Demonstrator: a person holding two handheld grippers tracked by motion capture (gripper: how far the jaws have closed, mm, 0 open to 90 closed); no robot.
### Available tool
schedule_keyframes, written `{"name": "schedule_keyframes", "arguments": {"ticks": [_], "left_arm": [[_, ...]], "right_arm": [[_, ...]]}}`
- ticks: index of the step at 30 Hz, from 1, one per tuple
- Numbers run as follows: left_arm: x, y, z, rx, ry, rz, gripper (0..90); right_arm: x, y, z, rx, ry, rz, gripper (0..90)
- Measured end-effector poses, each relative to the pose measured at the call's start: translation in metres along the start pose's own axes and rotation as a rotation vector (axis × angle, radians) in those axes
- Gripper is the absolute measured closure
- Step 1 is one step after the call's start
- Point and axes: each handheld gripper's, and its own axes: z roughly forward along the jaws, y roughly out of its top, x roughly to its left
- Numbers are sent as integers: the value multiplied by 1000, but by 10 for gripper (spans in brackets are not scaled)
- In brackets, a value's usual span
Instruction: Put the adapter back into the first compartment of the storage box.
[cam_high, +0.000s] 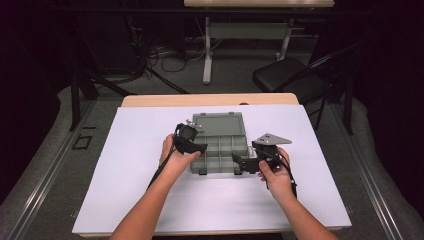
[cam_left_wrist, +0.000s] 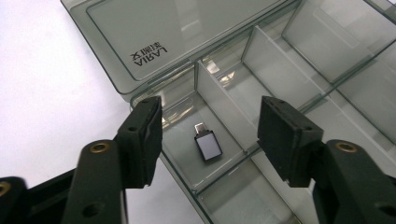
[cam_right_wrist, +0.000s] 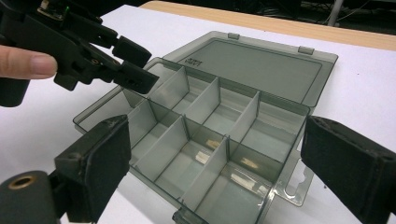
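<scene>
A grey transparent organizer box lies open on the white table cover, its lid folded flat behind the compartments. On the lid, raised letters read "LARIA" upside down in the left gripper view, with small characters beside them that I cannot read. A small silver adapter with a short plug lies in the corner compartment next to the lid hinge. The left gripper hovers over this compartment with its jaws wide apart, holding nothing. The right gripper is at the opposite front side of the box, jaws also wide apart and empty.
</scene>
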Motion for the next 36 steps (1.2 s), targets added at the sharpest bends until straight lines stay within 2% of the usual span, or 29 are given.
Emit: {"name": "schedule_keyframes", "arguments": {"ticks": [5, 11, 16, 19, 21, 23, 26, 27, 30, 34, 36], "left_arm": [[1, -1, -5, -14, 10, 18, 352], [3, -3, -12, -29, -13, 16, 328], [6, -6, -16, -44, -41, -3, 312], [6, -9, -19, -50, -39, 1, 312], [7, -11, -21, -66, -18, 21, 312], [9, -15, -22, -93, -32, -1, 315], [10, -19, -23, -73, -65, -44, 334], [10, -20, -24, -71, -64, -49, 334], [10, -21, -27, -35, -54, -42, 334], [10, -25, -27, -23, -45, -31, 319], [11, -27, -26, -21, -48, -46, 281]], "right_arm": [[0, 0, 0, 1, 1, -2, 82], [0, 0, 1, 1, 1, -2, 82], [0, 0, 0, 1, 0, 1, 82], [0, 0, 0, 3, 0, 1, 82], [0, 0, 0, 1, 1, 2, 82], [0, 0, -1, 6, 0, 4, 82], [0, 0, -1, 1, -3, 8, 85], [0, 0, -1, 1, -3, 12, 85], [0, 0, 0, 1, -2, 11, 85], [0, 0, 1, 4, -1, 2, 85], [1, 0, 1, 8, 0, 9, 85]]}}
